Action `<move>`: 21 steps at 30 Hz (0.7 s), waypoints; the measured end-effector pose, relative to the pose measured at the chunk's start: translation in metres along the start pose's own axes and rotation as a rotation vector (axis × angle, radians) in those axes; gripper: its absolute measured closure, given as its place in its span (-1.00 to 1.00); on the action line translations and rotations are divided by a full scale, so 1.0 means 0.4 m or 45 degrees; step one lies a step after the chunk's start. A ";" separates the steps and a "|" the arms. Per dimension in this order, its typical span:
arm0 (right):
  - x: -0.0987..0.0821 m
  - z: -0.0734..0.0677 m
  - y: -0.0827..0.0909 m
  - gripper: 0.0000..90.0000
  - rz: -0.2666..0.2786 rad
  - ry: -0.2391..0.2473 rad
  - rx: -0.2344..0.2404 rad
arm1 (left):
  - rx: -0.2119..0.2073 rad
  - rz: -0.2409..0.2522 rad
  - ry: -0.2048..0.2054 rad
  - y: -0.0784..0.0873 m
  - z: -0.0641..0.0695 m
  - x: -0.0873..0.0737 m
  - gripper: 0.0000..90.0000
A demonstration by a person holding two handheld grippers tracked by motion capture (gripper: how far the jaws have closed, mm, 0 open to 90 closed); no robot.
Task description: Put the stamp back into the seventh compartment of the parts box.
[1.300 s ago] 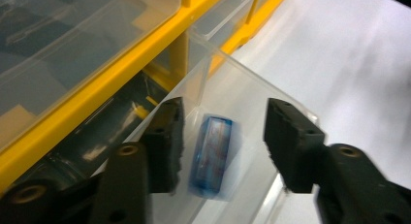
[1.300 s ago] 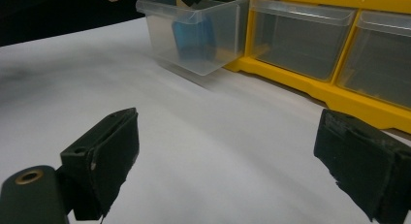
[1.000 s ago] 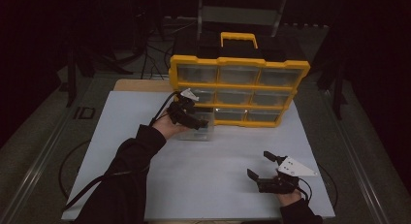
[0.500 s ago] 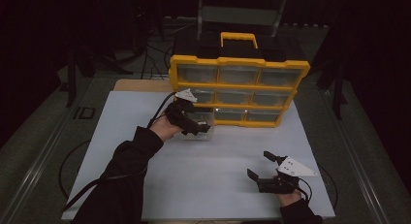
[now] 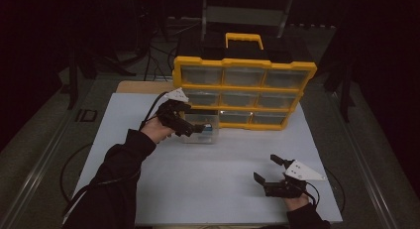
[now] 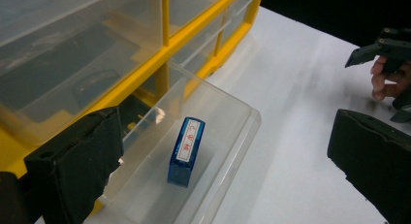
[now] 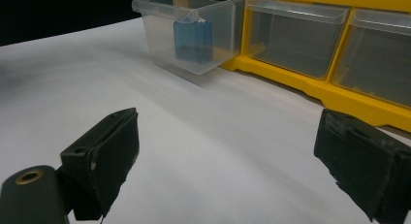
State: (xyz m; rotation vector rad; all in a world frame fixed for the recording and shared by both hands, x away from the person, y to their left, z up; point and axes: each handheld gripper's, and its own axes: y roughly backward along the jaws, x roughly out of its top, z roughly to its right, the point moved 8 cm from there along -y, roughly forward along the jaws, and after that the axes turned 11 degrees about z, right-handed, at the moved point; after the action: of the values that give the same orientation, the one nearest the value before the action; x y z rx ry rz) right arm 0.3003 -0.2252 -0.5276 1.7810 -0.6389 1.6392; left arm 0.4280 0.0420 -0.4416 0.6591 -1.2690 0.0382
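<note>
Left hand-held gripper [image 6: 223, 156] open, one blue stamp [image 6: 185, 151]

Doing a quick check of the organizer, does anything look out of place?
One clear drawer at the bottom left of the yellow organizer is pulled out, unlike the others, and holds a blue stamp. Nothing spilled or damaged.

Label [image 6: 188, 140] characters on blue stamp [image 6: 185, 152] too small to read.

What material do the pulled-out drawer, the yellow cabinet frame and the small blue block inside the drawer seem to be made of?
The pulled-out clear drawer looks like thin transparent plastic: the table shows through its glossy walls. The yellow cabinet frame seems opaque moulded plastic with a smooth, even colour. The small blue block appears to be translucent blue plastic with a white printed label on top; its exact material stays uncertain.
</note>
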 end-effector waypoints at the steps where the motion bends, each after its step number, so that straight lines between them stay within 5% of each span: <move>1: 0.000 0.000 0.001 -0.80 0.000 0.002 0.000 | -0.005 0.027 0.002 0.012 -0.001 0.001 -0.99; 6: 0.001 0.003 0.003 -0.80 0.002 -0.002 -0.006 | 0.024 0.041 -0.017 0.035 -0.008 -0.002 -0.99; 18: 0.002 -0.001 0.002 -0.80 -0.001 0.007 -0.009 | 0.049 0.147 0.041 0.122 -0.021 -0.029 -0.99; 21: 0.003 -0.003 0.002 -0.80 -0.003 0.009 -0.008 | 0.091 0.142 0.025 0.152 -0.026 -0.050 -0.99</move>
State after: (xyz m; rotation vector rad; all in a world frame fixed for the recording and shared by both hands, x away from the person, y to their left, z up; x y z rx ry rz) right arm 0.2990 -0.2248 -0.5264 1.7697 -0.6379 1.6400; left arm 0.4074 0.1031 -0.4344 0.6473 -1.2893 0.1816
